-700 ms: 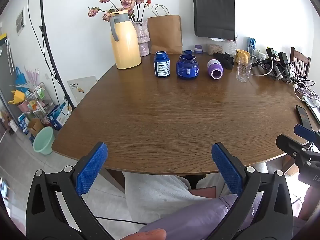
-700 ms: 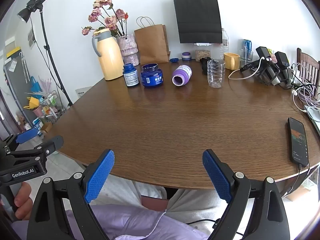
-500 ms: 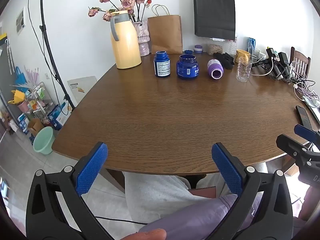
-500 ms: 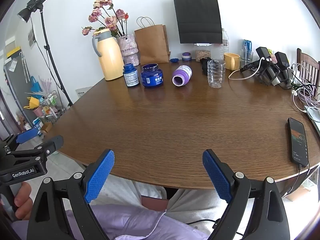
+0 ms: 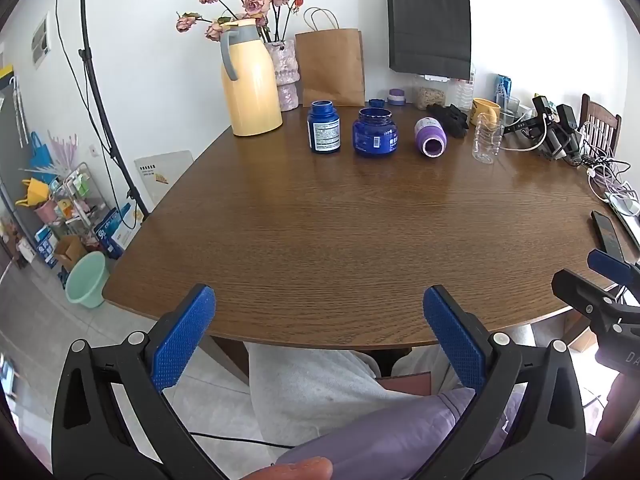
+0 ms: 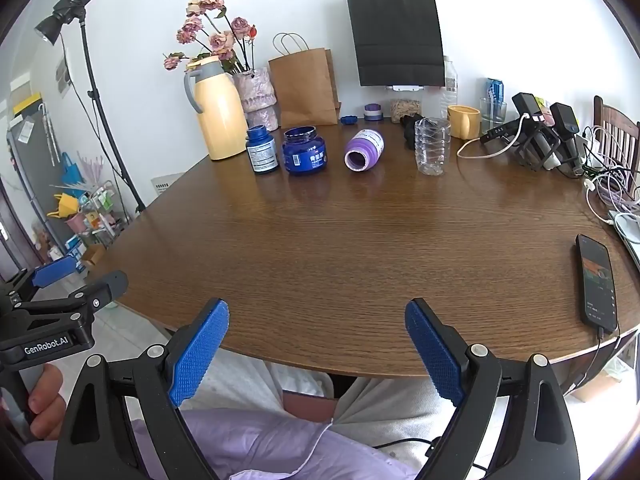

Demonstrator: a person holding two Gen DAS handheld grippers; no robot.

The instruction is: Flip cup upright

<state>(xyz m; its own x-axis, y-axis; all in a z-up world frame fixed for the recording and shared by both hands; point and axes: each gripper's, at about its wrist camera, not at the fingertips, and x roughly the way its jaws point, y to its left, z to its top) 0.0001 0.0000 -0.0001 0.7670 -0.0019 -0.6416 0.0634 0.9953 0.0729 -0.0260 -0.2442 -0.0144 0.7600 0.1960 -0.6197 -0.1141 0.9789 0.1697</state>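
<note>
A purple cup (image 5: 429,136) lies on its side at the far part of the brown table (image 5: 360,220), its open mouth facing me; it also shows in the right wrist view (image 6: 364,149). My left gripper (image 5: 318,334) is open and empty, held off the table's near edge. My right gripper (image 6: 316,346) is open and empty too, at the near edge. Both are far from the cup. Each gripper shows at the edge of the other's view.
Left of the cup stand a blue jar (image 6: 304,151), a blue bottle (image 6: 262,149) and a yellow jug (image 6: 216,108). A clear plastic bottle (image 6: 431,146) stands right of it. A phone (image 6: 597,282), chargers and cables lie at the right edge. Paper bags stand at the back.
</note>
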